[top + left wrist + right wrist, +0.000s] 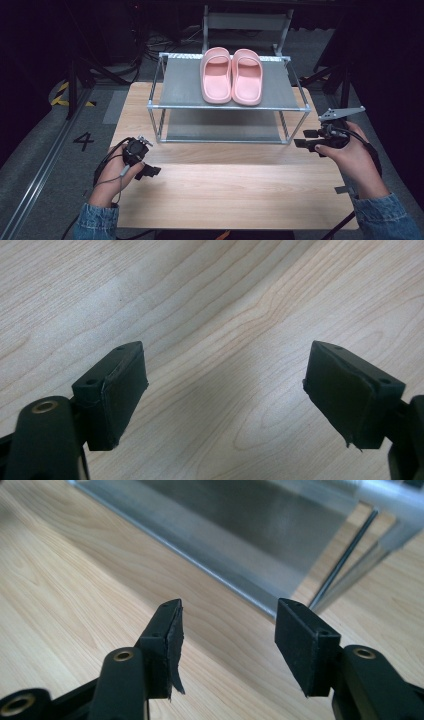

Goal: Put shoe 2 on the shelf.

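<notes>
Both hand-held grippers, left and right, gape empty, well short of the pink slippers.

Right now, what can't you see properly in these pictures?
- Pink slippers: their undersides are hidden in the high view, as they rest sole-down on the rack's top shelf.
- Lower shelf: its back part is hidden in the high view by the top shelf.
- Rack: blurred and cut off by the top edge in the right gripper view.
- Left gripper: its body is cut off by the bottom edge in the left gripper view.
</notes>
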A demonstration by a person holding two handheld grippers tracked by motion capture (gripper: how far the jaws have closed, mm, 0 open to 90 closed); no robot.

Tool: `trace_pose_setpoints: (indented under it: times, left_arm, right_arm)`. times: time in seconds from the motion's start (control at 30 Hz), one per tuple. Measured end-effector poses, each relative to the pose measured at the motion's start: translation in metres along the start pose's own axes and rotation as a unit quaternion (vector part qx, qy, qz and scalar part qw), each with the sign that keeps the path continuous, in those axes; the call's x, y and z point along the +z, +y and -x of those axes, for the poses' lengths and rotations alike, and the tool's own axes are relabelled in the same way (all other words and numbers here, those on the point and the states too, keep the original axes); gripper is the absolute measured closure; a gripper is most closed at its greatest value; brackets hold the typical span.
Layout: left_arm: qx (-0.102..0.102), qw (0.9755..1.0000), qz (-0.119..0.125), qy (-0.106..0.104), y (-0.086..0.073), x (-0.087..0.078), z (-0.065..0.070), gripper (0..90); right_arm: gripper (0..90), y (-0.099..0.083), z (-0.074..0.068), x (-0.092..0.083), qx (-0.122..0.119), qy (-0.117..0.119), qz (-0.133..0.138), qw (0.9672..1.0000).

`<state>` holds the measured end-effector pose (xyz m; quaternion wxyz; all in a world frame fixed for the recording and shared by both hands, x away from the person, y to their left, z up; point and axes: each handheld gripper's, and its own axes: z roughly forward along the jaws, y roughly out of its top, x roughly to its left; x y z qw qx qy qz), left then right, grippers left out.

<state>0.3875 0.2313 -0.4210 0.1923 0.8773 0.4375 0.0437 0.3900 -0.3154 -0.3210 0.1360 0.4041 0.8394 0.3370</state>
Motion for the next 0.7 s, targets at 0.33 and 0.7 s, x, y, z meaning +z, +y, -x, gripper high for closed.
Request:
trace_pose_setpoints:
  times: [0.33, 0.7]
  left_arm:
    - [0.000, 1.0000, -0.001, 0.003, -0.001, 0.002, -0.002, 17.9]
    - [0.002, 1.0000, 0.007, 0.001, 0.001, 0.000, -0.001, 17.9]
  right_arm:
    - [42.7, -0.038, 0.005, 0.028, 0.025, 0.005, -0.002, 0.9997]
    - [38.0, -0.067, 0.002, 0.060, 0.032, 0.011, -0.016, 0.9993]
